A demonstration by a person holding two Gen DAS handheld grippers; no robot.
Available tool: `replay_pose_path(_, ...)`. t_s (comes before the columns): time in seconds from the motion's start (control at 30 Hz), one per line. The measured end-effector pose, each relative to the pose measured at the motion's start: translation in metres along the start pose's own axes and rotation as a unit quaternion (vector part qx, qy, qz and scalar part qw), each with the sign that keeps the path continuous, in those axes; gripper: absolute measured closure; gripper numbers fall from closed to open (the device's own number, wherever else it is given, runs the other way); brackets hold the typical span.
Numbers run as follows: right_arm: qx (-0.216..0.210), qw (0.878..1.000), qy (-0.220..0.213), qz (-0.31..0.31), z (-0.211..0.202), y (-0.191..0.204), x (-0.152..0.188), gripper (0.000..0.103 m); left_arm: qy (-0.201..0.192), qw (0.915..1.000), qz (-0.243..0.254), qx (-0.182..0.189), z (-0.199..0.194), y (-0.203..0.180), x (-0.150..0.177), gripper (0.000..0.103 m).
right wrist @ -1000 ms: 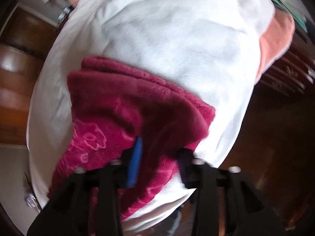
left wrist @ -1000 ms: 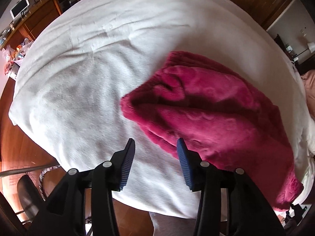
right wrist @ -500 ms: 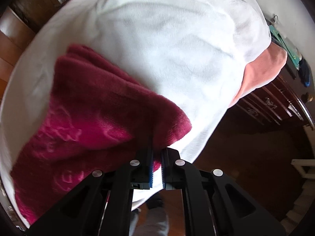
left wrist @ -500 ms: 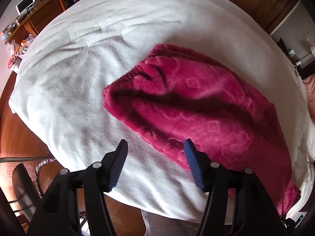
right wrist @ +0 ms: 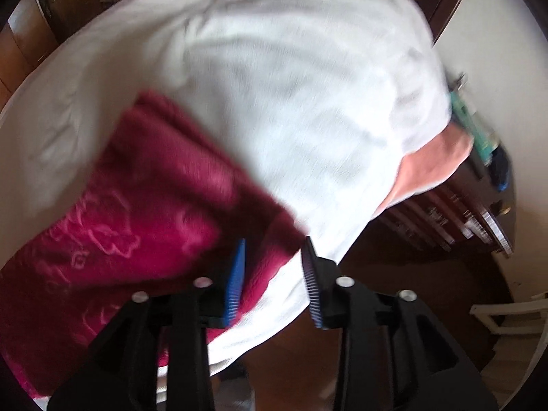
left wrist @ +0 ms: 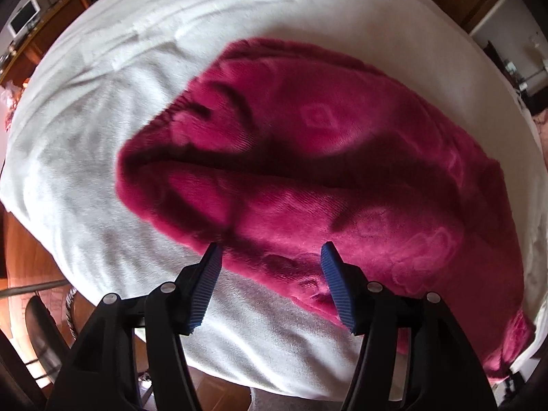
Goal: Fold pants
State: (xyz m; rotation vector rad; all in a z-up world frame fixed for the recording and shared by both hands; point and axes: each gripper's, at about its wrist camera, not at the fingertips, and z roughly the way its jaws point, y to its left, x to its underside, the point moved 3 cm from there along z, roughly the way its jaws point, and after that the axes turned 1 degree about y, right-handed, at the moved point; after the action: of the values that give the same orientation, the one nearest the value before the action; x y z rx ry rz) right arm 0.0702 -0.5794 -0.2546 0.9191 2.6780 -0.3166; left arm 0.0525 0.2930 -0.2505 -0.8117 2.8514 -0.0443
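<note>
The magenta fleece pants [left wrist: 325, 171] lie folded on a white bed cover [left wrist: 85, 137]. My left gripper [left wrist: 270, 257] is open, its blue pads just over the near edge of the pants, holding nothing. In the right wrist view the pants [right wrist: 137, 212] lie at the left on the white cover [right wrist: 291, 102]. My right gripper [right wrist: 274, 250] is open, its pads straddling the near corner of the pants without pinching it. The right view is motion-blurred.
The bed edge drops to a wooden floor [left wrist: 20, 260] at the left. A chair [left wrist: 41, 335] stands by the near-left corner. A peach pillow [right wrist: 435, 167] and a dark wooden dresser [right wrist: 462, 219] sit at the right of the bed.
My right gripper was shut on the pants corner half a second ago and has opened, letting go. My left gripper stayed open and moved closer over the pants edge.
</note>
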Motion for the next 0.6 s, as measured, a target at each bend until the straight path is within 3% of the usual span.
replay_pose_path(0.17, 0.002, 0.999, -0.039, -0.015, -0.033, 0.017, -0.011, 0.067, 0.014, 0.9994, 0.032, -0.003, 0.016, -0.008, -0.005, 0.043)
replay_pose_path(0.33, -0.079, 0.992, -0.046, -0.081, -0.056, 0.102, -0.011, 0.067, 0.016, 0.9985, 0.052, 0.009, 0.017, -0.016, -0.015, 0.043)
replay_pose_path(0.43, -0.143, 0.979, -0.037, -0.14, -0.067, 0.173, 0.007, 0.067, 0.007, 0.997, 0.076, 0.012, 0.011, -0.021, -0.027, 0.043)
replay_pose_path(0.6, -0.229, 0.943, -0.013, -0.241, -0.088, 0.301, 0.043, 0.066, -0.013, 0.9958, 0.088, 0.023, -0.003, -0.02, -0.05, 0.042)
